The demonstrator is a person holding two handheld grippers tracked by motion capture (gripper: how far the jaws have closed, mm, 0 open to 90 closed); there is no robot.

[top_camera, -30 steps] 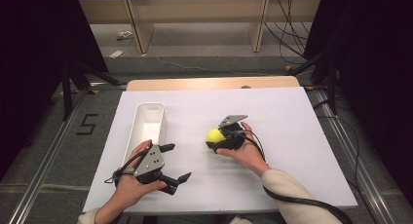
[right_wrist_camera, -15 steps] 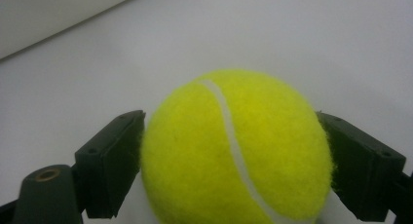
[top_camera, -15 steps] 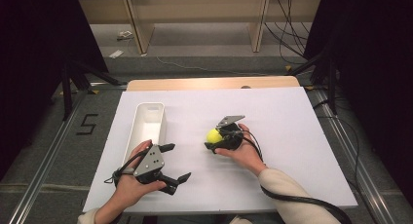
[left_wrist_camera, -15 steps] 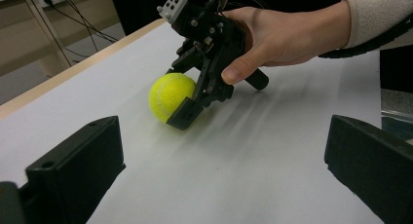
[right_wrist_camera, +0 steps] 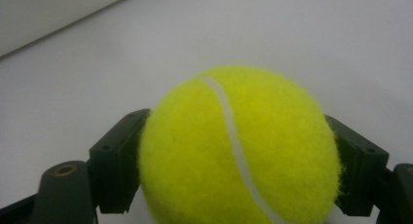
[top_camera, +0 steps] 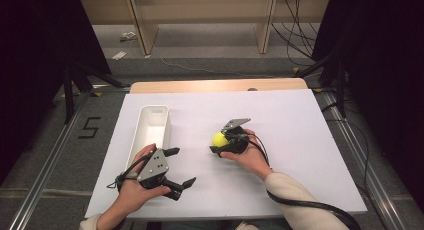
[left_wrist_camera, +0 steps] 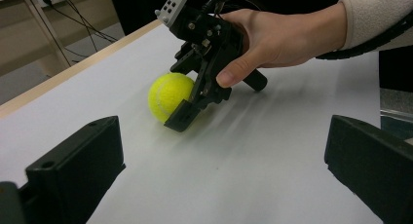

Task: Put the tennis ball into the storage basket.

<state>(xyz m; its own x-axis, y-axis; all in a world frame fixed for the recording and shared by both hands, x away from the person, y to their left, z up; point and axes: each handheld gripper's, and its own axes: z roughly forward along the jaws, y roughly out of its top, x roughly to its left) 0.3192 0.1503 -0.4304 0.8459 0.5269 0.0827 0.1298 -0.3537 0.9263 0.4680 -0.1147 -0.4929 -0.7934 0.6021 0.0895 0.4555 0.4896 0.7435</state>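
Hardly anything has shifted since a second ago: my right gripper has edged a touch toward me with the tennis ball, and my left gripper sits where it was.

I have the ball pinched between the right jaws. In the right gripper view the tennis ball fills the gap between my two black jaws, one pressed against each flank, its white seam curving down the front. From the left gripper view I see the ball low at the white table, with its shadow right under it; whether it touches the surface I cannot tell. The right gripper tilts down over it, with my right hand wrapped round the body.

My left jaws stand wide apart and hold nothing; in their own view they frame bare table, looking across at the ball. In the high view my left hand rests near the table's front edge, just beside the near end of the white bin, which lies lengthwise to the left of the ball, well apart from it.
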